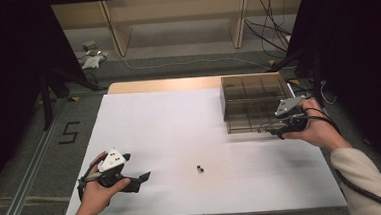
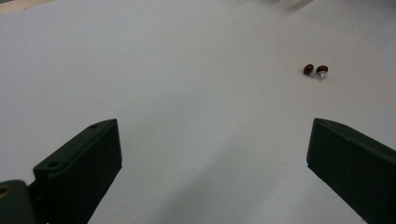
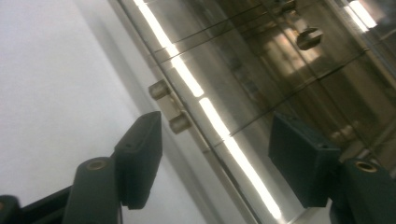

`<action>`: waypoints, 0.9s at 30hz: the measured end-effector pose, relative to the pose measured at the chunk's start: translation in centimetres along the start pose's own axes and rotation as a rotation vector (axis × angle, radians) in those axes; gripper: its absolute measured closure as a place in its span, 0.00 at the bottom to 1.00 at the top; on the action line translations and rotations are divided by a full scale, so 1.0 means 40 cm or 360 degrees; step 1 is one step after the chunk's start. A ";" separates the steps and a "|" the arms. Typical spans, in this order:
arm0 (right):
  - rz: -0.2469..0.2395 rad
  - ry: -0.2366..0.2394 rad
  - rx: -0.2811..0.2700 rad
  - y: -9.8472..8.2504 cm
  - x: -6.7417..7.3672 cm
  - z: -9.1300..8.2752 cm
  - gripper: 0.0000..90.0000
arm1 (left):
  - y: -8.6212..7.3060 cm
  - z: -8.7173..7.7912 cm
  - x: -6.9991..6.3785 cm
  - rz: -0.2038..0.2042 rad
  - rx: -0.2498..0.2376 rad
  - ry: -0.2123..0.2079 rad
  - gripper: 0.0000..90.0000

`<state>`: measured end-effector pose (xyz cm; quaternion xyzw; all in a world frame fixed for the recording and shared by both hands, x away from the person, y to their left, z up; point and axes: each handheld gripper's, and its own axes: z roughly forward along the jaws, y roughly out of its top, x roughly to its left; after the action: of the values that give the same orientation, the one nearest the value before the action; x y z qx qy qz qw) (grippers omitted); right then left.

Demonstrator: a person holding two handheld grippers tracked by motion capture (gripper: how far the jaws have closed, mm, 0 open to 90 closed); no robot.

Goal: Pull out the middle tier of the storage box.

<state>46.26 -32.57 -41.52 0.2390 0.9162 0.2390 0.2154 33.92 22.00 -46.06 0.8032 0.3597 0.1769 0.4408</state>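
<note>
Smoked-plastic box (image 1: 256,103) stands beside right tool (image 1: 272,129).

a black "5" is marked on the grey floor (image 1: 69,132).

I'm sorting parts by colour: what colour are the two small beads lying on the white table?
Dark red, the two small beads; the left gripper view shows it best.
</note>
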 end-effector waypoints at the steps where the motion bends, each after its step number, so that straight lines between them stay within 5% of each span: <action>1: 0.0000 -0.0013 -0.0014 0.001 0.002 0.000 0.34 | 0.000 0.001 -0.001 -0.0008 -0.0006 0.0001 0.03; 11: 0.0050 -0.0022 -0.0132 0.009 0.030 0.010 0.21 | 0.000 -0.001 0.000 -0.0010 -0.0010 0.0003 0.03; 27: 0.0109 -0.0017 -0.0360 0.007 0.119 0.015 0.18 | 0.001 -0.002 -0.001 -0.0005 -0.0006 0.0009 0.00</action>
<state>42.89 -29.55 -43.18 0.2457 0.8735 0.3467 0.2375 33.88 21.99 -45.99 0.8012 0.3619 0.1791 0.4417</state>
